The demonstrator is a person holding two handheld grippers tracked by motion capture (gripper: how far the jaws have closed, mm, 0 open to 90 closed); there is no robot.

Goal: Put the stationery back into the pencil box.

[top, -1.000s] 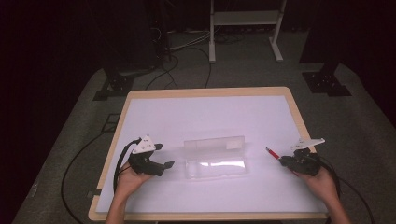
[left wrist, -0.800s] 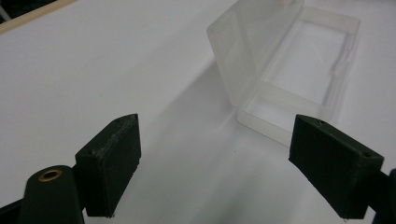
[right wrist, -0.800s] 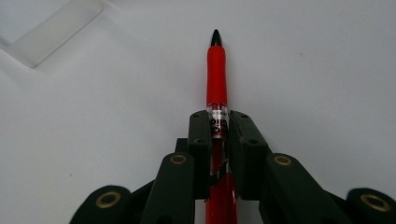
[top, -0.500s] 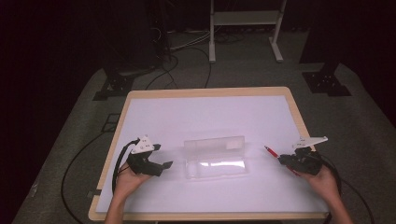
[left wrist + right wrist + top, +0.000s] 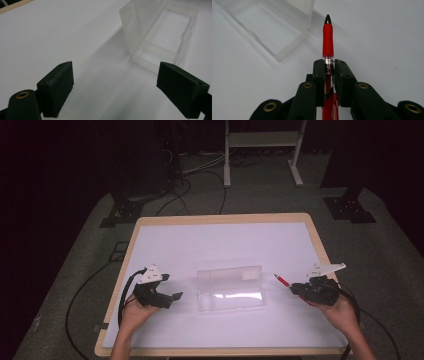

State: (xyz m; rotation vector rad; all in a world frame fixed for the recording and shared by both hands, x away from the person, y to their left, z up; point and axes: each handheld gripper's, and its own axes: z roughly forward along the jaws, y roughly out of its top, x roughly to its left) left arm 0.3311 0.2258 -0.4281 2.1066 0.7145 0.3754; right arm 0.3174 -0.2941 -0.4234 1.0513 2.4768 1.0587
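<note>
Fingers point(image 5: 344, 75) of the right gripper point(image 5: 300, 287) are pinching a red pen point(image 5: 327, 40) at its clear band, dark tip pointing forward past them. Black print on that band, too small and half hidden to read. Left gripper point(image 5: 172, 297): fingers point(image 5: 56, 85) spread wide, nothing between them, hovering low over the worktop point(image 5: 200, 245).

Clear plastic box point(image 5: 230, 292) sits open mid-worktop between the two grippers, lid point(image 5: 230, 273) standing upright along its far side, tray empty. Small whitish patch on the lid, could be a label, no text legible.

Pen tip is near the box's right end, apart from it, not touching. Left gripper is near the box's left end with a gap of bare white surface.

Room: far half of the worktop is bare white up to the wood edge. Both hands sit close to the near corners; right hand point(image 5: 337, 307) is just beside the right edge. Cables and a stand's legs on the floor beyond the far edge.
</note>
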